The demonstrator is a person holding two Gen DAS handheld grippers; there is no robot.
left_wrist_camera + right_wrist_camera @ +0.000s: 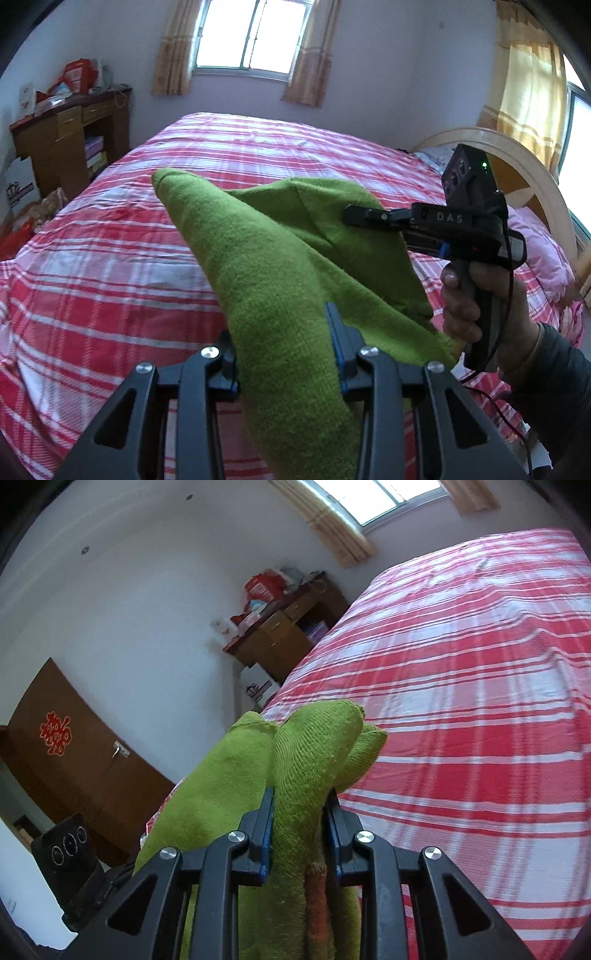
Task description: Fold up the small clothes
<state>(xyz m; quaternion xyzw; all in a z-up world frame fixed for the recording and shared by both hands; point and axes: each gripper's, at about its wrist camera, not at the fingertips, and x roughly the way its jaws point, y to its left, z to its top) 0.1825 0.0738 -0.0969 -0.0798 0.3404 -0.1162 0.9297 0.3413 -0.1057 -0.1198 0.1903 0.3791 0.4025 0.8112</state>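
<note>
A green knitted garment (280,258) hangs in the air above the bed, stretched between both grippers. My left gripper (282,332) is shut on a thick fold of it at the bottom of the left wrist view. The right gripper (373,216) shows there from the side, held by a hand (461,306), its fingers clamped on the garment's far edge. In the right wrist view the right gripper (300,805) is shut on a bunched ribbed part of the green garment (314,753), with an orange strip showing low between the fingers. The left gripper's body (70,853) sits at the lower left.
A bed with a red, pink and white plaid cover (110,258) lies below. A wooden headboard (517,173) and pink pillow (539,247) stand at the right. A cluttered wooden desk (70,133) is at the left wall, a brown door (66,746) beyond it.
</note>
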